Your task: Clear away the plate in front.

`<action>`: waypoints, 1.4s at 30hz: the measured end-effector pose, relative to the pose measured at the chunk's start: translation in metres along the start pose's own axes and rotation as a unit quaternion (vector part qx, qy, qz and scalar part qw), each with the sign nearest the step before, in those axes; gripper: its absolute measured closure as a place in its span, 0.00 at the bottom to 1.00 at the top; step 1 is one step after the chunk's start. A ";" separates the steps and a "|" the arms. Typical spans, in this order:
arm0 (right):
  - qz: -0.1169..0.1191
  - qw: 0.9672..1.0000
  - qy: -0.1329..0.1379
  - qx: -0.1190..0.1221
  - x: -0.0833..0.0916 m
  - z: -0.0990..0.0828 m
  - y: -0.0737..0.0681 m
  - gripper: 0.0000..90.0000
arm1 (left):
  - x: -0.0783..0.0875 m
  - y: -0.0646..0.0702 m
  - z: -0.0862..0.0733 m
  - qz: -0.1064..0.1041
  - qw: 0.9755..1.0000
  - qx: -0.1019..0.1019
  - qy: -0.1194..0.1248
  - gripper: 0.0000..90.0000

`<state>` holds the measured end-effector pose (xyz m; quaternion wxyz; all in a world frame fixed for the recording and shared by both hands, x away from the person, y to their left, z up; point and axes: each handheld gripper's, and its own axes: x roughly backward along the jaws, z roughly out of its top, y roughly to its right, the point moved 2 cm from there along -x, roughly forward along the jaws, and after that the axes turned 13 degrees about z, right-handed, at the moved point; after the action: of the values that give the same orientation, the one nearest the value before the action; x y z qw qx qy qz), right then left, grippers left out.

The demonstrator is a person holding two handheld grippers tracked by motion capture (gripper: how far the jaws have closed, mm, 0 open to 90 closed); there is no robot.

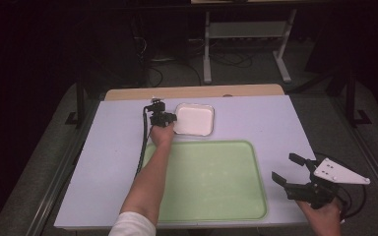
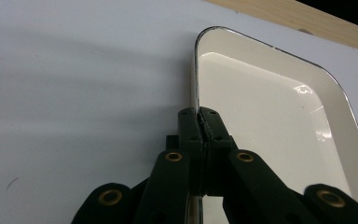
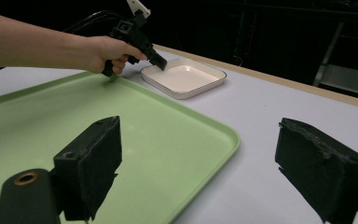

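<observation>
I am holding the left gripper (image 1: 170,118) at the far side of the table (image 1: 113,162), near the middle of its far edge, with the jaws pinched tight on the near left rim of the white dish (image 1: 197,119). In the left gripper view the two black pads are meeting on the thin dark-edged lip of the dish (image 2: 270,107), one pad sitting outside the wall and one inside, with only the rim between them. The dish is lying flat on the pale tabletop, just beyond the far edge of the green tray (image 1: 216,182) and apart from it. Beyond the dish a strip of bare wood (image 1: 192,92) is running along the table's far edge.

I am keeping the right gripper (image 1: 289,169) at the near right corner of the table, just off the tray's right edge. Its jaws are standing wide apart and gripping nothing; in the right gripper view the two black pads (image 3: 93,158) are framing the tray's corner (image 3: 223,135) and open tabletop, and farther off the left hand (image 3: 107,55) is showing with the left gripper (image 3: 161,63) on the dish (image 3: 186,79). The grey three-cornered plate (image 1: 338,172) is sitting on top of the right gripper, and my right hand (image 1: 322,216) is wrapping its handle at the table's near edge.
</observation>
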<state>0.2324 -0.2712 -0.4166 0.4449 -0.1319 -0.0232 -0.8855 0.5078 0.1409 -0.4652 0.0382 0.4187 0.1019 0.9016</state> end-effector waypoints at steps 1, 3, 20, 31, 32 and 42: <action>0.000 1.000 0.000 0.000 0.000 0.000 0.000 0.15 | 0.001 -0.001 0.000 0.000 1.000 0.001 0.001 0.99; 0.000 1.000 0.001 -0.001 0.000 0.000 0.000 0.15 | 0.002 -0.001 0.001 -0.003 1.000 0.006 0.004 0.99; 0.002 1.000 0.000 -0.002 -0.003 0.000 0.000 0.15 | 0.028 -0.003 0.012 -0.034 0.998 0.036 0.042 0.99; 0.002 1.000 -0.001 -0.002 -0.003 0.000 -0.001 0.15 | 0.042 -0.003 0.012 -0.053 0.996 0.051 0.054 0.99; 0.002 1.000 -0.001 -0.002 -0.003 0.000 -0.001 0.15 | 0.043 -0.003 0.011 -0.053 0.996 0.049 0.055 0.99; 0.002 1.000 -0.001 -0.002 -0.004 0.000 0.000 0.15 | 0.050 -0.006 0.010 -0.052 0.996 0.053 0.058 0.99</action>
<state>0.2343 -0.2680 -0.4179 0.4467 -0.1339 -0.0215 -0.8843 0.4830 0.1559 -0.4225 0.0568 0.3613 0.1736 0.9144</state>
